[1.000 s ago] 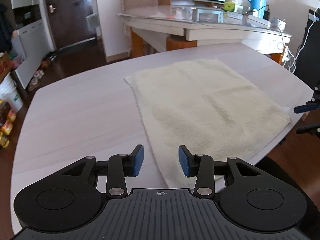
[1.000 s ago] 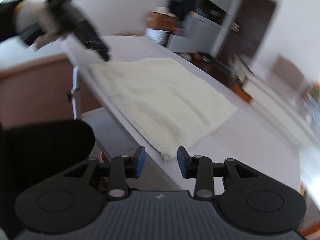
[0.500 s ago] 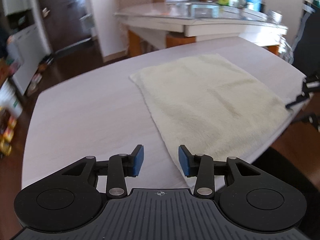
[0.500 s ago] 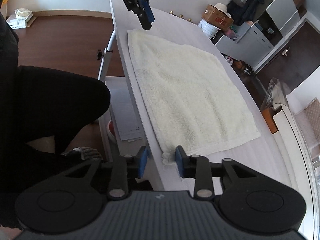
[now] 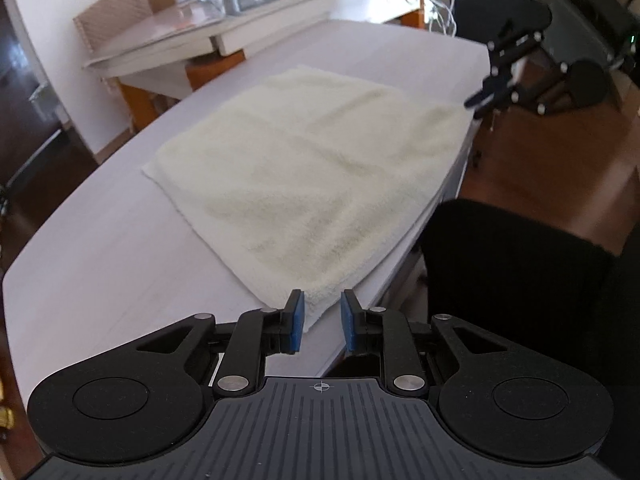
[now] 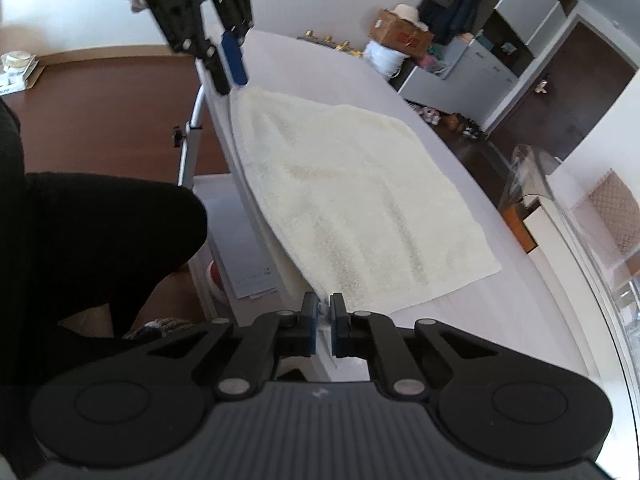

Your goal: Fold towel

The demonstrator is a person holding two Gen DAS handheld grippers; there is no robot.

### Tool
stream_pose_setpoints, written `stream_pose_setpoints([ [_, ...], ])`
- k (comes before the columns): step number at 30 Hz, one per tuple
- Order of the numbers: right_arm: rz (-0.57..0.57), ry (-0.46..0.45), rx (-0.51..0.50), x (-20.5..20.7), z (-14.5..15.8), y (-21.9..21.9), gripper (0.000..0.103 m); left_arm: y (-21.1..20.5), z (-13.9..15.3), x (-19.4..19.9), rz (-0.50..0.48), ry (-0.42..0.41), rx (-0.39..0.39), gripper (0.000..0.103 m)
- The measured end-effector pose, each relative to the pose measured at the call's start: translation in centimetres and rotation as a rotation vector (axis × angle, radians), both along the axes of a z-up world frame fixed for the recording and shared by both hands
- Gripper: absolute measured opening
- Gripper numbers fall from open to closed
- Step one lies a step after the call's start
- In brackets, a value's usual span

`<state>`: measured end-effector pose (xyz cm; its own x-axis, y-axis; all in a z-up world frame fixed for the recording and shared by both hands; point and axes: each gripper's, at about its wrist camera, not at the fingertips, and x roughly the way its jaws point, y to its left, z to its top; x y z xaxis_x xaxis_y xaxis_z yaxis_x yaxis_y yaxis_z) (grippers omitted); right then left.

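A cream towel (image 5: 312,168) lies flat on the pale table (image 5: 100,272), its near edge along the table's edge. My left gripper (image 5: 322,322) is at the towel's near corner. Its jaws are closing with the corner between the blue pads (image 5: 296,320), and a gap still shows on the right side. From the right wrist view this left gripper (image 6: 226,68) hangs at the towel's (image 6: 352,200) far corner. My right gripper (image 6: 324,320) is shut on the other near corner, white cloth pinched between its pads. In the left wrist view the right gripper (image 5: 484,96) sits at the far right corner.
A person's black-clad leg (image 5: 520,280) is beside the table edge. Papers (image 6: 240,248) lie on a lower shelf under the table. A second table (image 5: 240,20) with appliances stands behind, and cabinets (image 6: 460,68) and a dark door (image 6: 580,92) line the wall.
Both grippers came down to the towel's near corners. The right jaws shut on its corner. The left gripper rolled and its jaws narrowed around the other corner.
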<state>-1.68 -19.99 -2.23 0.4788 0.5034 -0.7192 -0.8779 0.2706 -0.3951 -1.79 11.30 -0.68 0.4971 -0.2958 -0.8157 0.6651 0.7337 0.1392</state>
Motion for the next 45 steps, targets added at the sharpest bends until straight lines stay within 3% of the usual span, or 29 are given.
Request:
stream_pose_setpoints([
  [5, -0.012, -0.051, -0.004, -0.3, 0.5, 0.1, 0.007, 0.0, -0.2, 0.4, -0.014, 0.029, 0.006, 0.022],
  [11, 0.022, -0.204, -0.033, 1.1, 3.3, 1.8, 0.007, 0.4, -0.1, 1.0, -0.008, 0.062, -0.014, 0.022],
  [14, 0.083, -0.283, -0.077, 3.8, 5.1, 4.2, 0.007, 0.9, 0.0, 1.4, 0.010, 0.077, -0.044, 0.022],
  [19, 0.175, -0.336, -0.130, 8.5, 6.6, 8.5, 0.007, 2.0, -0.1, 1.8, 0.048, 0.103, -0.120, 0.022],
  [30, 0.356, -0.299, -0.212, 17.7, 4.7, 19.2, 0.007, 5.6, -0.9, 3.5, 0.161, 0.219, -0.381, 0.022],
  [38, 0.444, -0.251, -0.265, 20.8, 1.3, 25.0, 0.007, 6.1, -1.4, 3.8, 0.172, 0.244, -0.435, 0.022],
  [45, 0.464, -0.220, -0.258, 21.6, -1.5, 27.1, 0.008, 6.8, -2.0, 4.1, 0.204, 0.264, -0.497, 0.023],
])
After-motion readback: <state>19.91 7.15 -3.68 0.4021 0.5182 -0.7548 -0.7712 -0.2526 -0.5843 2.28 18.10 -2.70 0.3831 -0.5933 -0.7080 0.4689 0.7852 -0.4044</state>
